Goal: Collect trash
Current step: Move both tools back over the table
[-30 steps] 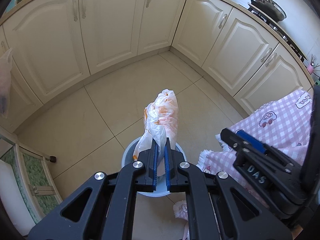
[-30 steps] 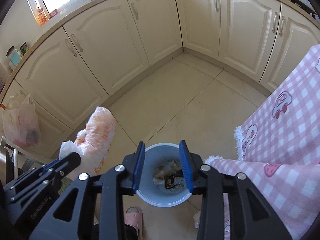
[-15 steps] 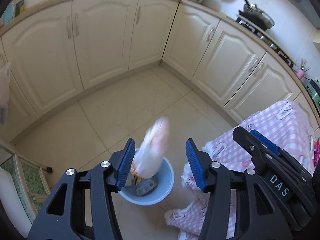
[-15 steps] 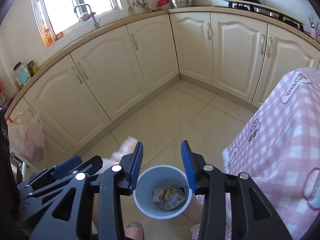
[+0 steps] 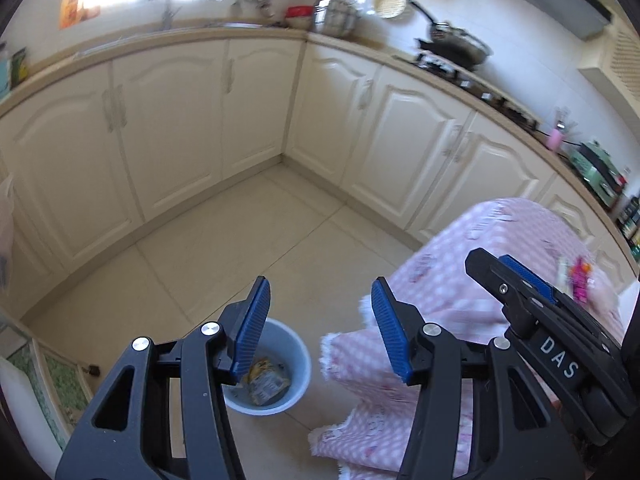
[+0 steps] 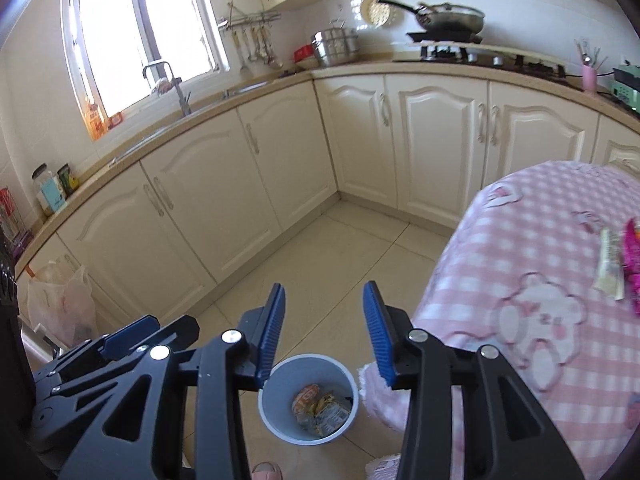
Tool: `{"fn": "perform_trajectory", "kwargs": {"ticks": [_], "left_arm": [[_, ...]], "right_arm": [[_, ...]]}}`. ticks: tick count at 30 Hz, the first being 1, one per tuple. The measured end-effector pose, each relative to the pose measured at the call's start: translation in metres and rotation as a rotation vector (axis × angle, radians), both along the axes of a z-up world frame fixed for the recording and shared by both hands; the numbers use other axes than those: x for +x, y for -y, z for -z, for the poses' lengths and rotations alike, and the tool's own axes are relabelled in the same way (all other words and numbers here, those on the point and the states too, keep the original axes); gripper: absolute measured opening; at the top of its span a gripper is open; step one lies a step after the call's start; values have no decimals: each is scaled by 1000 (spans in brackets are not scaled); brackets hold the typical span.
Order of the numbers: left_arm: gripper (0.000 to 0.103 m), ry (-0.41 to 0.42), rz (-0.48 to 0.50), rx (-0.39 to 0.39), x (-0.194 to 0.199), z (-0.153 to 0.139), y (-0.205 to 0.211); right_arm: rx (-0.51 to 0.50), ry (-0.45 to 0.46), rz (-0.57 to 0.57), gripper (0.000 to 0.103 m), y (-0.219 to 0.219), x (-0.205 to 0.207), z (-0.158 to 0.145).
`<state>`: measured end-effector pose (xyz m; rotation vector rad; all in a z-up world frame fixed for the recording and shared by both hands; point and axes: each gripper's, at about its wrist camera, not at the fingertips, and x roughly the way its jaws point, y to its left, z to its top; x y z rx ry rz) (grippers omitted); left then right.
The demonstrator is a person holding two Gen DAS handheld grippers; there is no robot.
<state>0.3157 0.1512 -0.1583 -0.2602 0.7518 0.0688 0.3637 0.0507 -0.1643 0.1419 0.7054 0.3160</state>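
Note:
A light blue trash bin point(image 6: 307, 398) stands on the tiled floor beside the table, with crumpled wrappers point(image 6: 320, 410) inside; it also shows in the left wrist view point(image 5: 276, 372). My left gripper point(image 5: 320, 328) is open and empty, high above the bin. My right gripper point(image 6: 324, 330) is open and empty, also above the bin. A pink wrapper point(image 6: 632, 256) and a pale wrapper point(image 6: 610, 268) lie on the pink checked tablecloth point(image 6: 532, 264); both appear blurred in the left wrist view point(image 5: 576, 276).
Cream cabinets point(image 6: 224, 200) run along two walls and meet in a corner. A plastic bag point(image 6: 60, 304) hangs at the left. A pan point(image 6: 448, 16) sits on the stove. The right gripper's body point(image 5: 540, 336) shows at the right of the left wrist view.
My left gripper opened and let go of the orange-and-white bag, which dropped into the bin. Both grippers rose and tilted up, so more of the counter and table shows.

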Motion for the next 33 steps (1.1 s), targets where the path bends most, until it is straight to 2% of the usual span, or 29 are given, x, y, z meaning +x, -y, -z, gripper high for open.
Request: {"fn": "perform_trajectory", "kwargs": {"ticks": [5,9,16,20,27,33], "left_arm": [[51,40,102,3,-5,-21,47],[51,55,209,13,-3,-32,102],[52,53,390,16,9,-37,198],[53,44,462,34,16,-33,243],[52,4,528,42,39,-20,299],[51,-28,535,31,62,-9,325]], "right_arm": [[10,51,91,43,58,-21,-23],[17,76,195,44,121,-37,-34],[16,92,389,46,229,-61,-36],[31,87,486,47,285,-71,-29],[48,62,563,52,338,-69,-15],[74,20,563,62,360,-55,-4]]}}
